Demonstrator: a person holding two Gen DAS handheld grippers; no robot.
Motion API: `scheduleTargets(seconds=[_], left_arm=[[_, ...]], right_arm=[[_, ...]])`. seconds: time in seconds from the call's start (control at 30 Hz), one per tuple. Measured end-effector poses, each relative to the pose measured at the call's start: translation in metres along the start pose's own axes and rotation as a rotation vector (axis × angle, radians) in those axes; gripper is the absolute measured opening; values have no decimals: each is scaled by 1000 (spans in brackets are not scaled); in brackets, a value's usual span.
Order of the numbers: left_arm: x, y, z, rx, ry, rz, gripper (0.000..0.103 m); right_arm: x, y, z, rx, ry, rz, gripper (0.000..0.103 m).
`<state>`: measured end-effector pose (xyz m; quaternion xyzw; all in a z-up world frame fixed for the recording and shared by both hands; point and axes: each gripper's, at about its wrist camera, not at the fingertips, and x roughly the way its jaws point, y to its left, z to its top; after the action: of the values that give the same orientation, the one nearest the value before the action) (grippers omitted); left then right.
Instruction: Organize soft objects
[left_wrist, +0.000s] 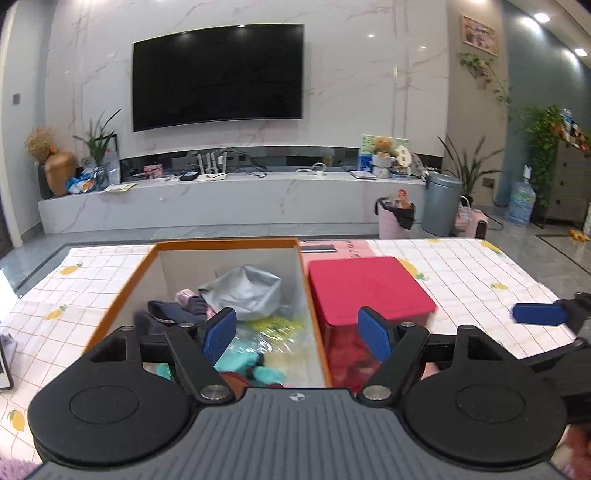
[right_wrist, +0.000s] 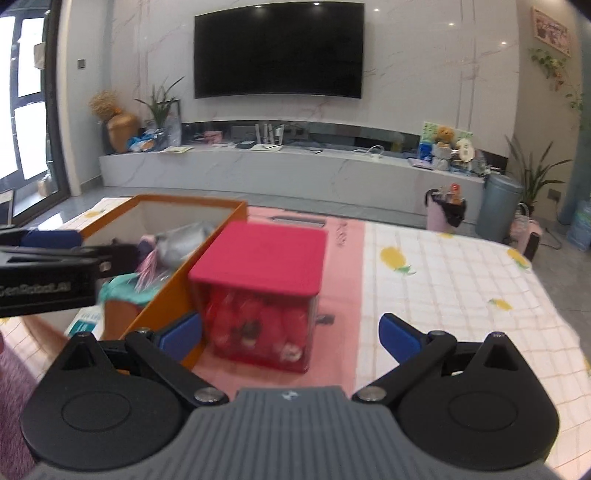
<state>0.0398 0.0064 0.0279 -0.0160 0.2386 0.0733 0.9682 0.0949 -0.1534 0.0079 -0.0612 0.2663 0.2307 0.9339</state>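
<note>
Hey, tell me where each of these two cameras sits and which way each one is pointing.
Left wrist: sits on the left claw, looking into the orange box of soft things; its open blue fingers show, plus the right claw's tip.
Right wrist: sits on the right claw, facing the red-lidded bin; its open fingers show, plus the left claw entering from the left.
Shared: box, bin, fruit-print tablecloth, TV.

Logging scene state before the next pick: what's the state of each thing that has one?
Left gripper: open, empty, over the orange box.
Right gripper: open, empty, facing the red container.
Orange-rimmed cardboard box: lidless, holding soft items.
Crumpled grey fabric bundle: inside the orange box.
Translucent red plastic container: red lid on, items inside.
Wall-mounted black TV: off.
</note>
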Motion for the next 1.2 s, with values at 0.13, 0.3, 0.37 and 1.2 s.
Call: scheduleTargets(seconds=[0.13,0.3,0.37,1.2], left_arm=[[0,-12,-9,35,-10,7,88],[-2,-19,-22,21,-14,-14,88],[-1,-19,-25,16,-19,-21,88],[-4,-26,-39,-5,-16,-47,88]], right_arm=[[-5,5,-9,20,-37,14,100],[-7,8,-17,1,-53,10,100],[-7,7,-20,15,-52,10,100],[-8,6,-27,9,-36,-18,100]])
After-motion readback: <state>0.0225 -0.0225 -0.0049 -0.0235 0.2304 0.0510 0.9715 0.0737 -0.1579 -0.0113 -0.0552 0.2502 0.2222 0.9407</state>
